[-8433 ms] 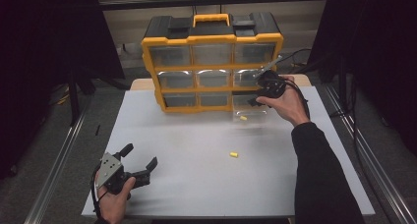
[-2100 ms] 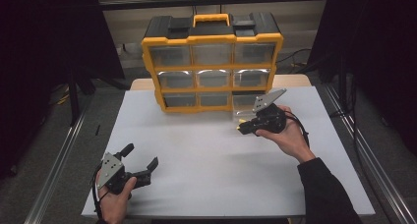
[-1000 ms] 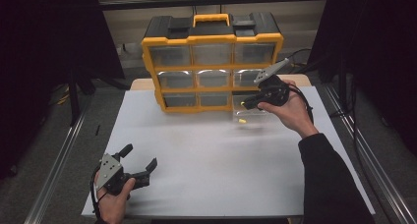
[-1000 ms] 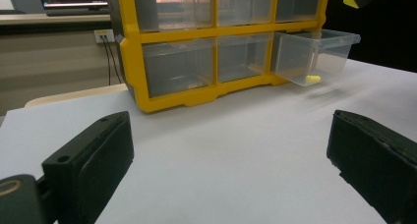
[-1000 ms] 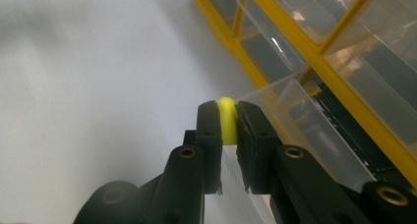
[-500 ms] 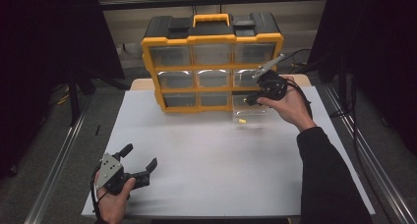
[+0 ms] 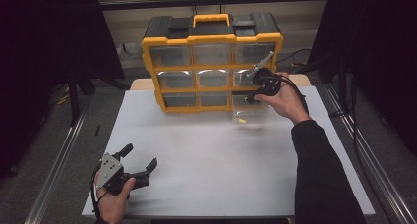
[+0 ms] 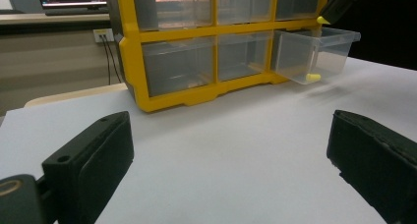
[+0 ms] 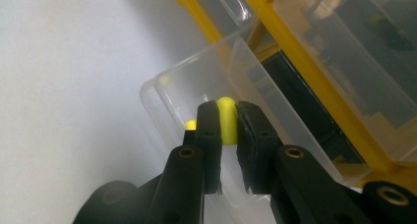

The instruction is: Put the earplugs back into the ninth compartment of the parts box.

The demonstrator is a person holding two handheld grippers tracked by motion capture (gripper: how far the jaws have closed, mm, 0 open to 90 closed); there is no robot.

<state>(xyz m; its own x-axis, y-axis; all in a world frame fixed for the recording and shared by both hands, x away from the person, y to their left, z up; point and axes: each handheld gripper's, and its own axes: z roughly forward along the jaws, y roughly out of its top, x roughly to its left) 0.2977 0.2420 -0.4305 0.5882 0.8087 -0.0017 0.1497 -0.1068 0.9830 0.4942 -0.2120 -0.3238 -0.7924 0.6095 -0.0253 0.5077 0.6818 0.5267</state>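
Overhead, the right gripper is hovering over the clear drawer pulled out of the organizer; the left gripper is resting wide open on the table. Along the left gripper's jaws, another plug is lying inside the drawer. Along the right gripper's, its jaws are pinching a yellow plug above the drawer.

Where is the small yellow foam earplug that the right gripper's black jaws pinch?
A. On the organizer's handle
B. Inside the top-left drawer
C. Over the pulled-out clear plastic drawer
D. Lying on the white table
C: the right gripper pinches the small yellow foam earplug above the pulled-out clear plastic drawer.
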